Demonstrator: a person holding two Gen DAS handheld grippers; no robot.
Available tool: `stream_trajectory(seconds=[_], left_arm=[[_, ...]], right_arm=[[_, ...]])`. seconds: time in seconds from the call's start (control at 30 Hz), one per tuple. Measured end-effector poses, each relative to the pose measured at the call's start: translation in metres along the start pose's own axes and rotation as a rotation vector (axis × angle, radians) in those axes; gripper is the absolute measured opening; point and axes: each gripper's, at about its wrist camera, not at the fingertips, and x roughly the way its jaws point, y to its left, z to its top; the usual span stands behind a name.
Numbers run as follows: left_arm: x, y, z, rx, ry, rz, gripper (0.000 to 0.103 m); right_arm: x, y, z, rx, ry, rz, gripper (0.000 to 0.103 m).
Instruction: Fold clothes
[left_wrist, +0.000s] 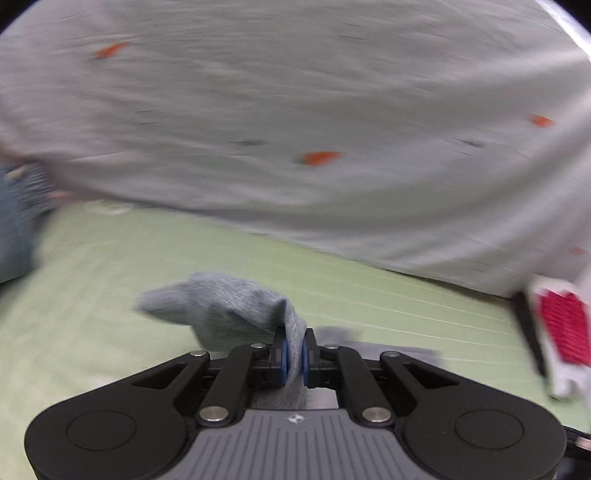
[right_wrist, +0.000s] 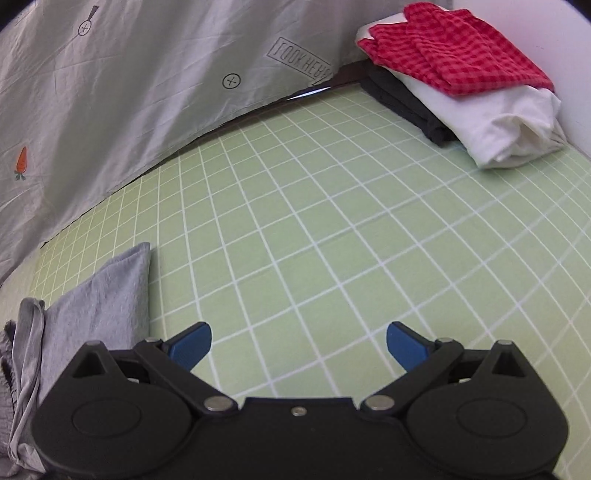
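Left view only: left hand-held gripper (left_wrist: 294, 350) clenched on grey garment (left_wrist: 236, 314), bunched, lifted off green grid sheet (left_wrist: 92, 295).
Right view only: right hand-held gripper (right_wrist: 299, 341) released, empty; folded stack (right_wrist: 461, 85) at far right corner.

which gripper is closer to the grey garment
Left. The left gripper is shut on a fold of the grey garment. The right gripper stands open over the green sheet, with that garment off to its left, untouched.
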Motion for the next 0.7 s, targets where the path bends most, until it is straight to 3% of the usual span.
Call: stream_trajectory(seconds=[0.07, 0.13, 0.27, 0.3, 0.33, 0.37, 0.43, 0.5, 0.6, 0.7], left_arm=[[0.018, -0.037, -0.009, 0.035, 0.019, -0.089, 0.008], [0.049, -0.063, -0.027, 0.036, 0.089, -0.173, 0.011], [0.115, -0.077, -0.063, -0.139, 0.371, -0.258, 0.016], [0.115, -0.077, -0.065, -0.157, 0.379, -0.278, 0.021], [0.111, -0.076, -0.064, -0.164, 0.362, -0.289, 0.035], [0.105, -0.073, -0.062, -0.172, 0.342, -0.285, 0.050], [0.094, -0.066, -0.057, -0.192, 0.298, -0.275, 0.057], [0.082, -0.057, -0.053, -0.210, 0.260, -0.252, 0.059], [0.071, -0.034, -0.049, -0.218, 0.231, -0.116, 0.063], [0.068, -0.007, -0.053, -0.243, 0.244, 0.017, 0.063]], right_arm=[[0.005, -0.001, 0.006, -0.018, -0.001, 0.018, 0.102], [0.011, -0.002, 0.011, -0.031, -0.001, 0.036, 0.102], [0.023, -0.004, 0.020, -0.033, 0.018, 0.060, 0.102], [0.025, -0.005, 0.020, -0.034, 0.023, 0.066, 0.102], [0.025, -0.005, 0.019, -0.036, 0.024, 0.076, 0.102], [0.025, -0.006, 0.018, -0.037, 0.025, 0.087, 0.102], [0.027, -0.006, 0.015, -0.022, 0.038, 0.102, 0.102], [0.029, -0.005, 0.012, -0.003, 0.051, 0.122, 0.102], [0.030, 0.006, 0.011, 0.024, 0.049, 0.196, 0.102], [0.031, 0.021, 0.015, 0.076, 0.052, 0.359, 0.097]])
